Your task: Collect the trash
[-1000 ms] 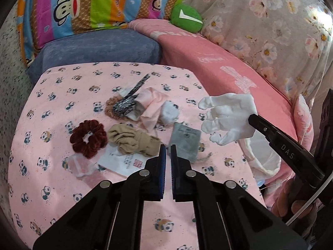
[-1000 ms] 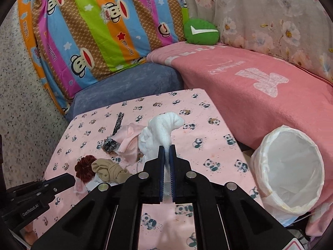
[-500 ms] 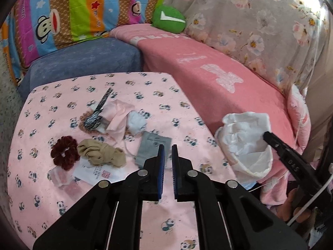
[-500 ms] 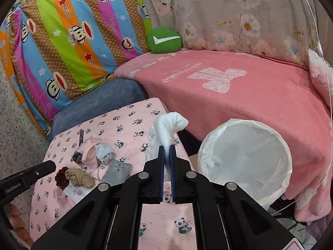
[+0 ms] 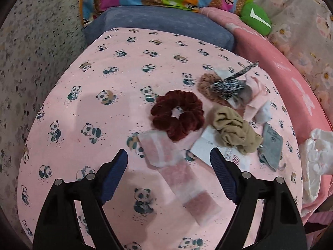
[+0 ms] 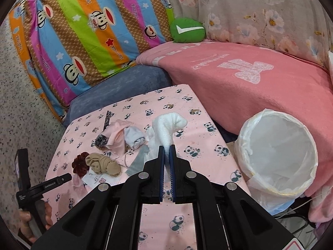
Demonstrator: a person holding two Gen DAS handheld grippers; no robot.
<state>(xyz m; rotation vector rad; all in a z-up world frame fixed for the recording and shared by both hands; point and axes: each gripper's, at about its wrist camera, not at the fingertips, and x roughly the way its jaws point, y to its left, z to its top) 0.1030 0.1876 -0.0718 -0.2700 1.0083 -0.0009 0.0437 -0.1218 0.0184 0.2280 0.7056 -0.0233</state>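
My left gripper (image 5: 168, 164) pointed down at the pink panda-print cloth (image 5: 100, 79), and its two blue pads were spread wide apart with nothing between them. A flat pink-and-white plastic wrapper (image 5: 177, 173) lay right between the pads, on the cloth. Just past the pads sat a dark red fuzzy hair scrunchie (image 5: 177, 114) and a tan bunched-up scrunchie (image 5: 235, 133), which lay on a white paper slip (image 5: 205, 145). A small grey pouch (image 5: 270, 143) was off to the right of them.

My right gripper (image 6: 167, 156) was held level above the cloth, pads squeezed tight on a white crumpled glove (image 6: 168, 125) that stuck up in front of them. The white-lined round trash bin (image 6: 276, 152) stood to the right of that gripper, beside the pink blanket (image 6: 249, 79).
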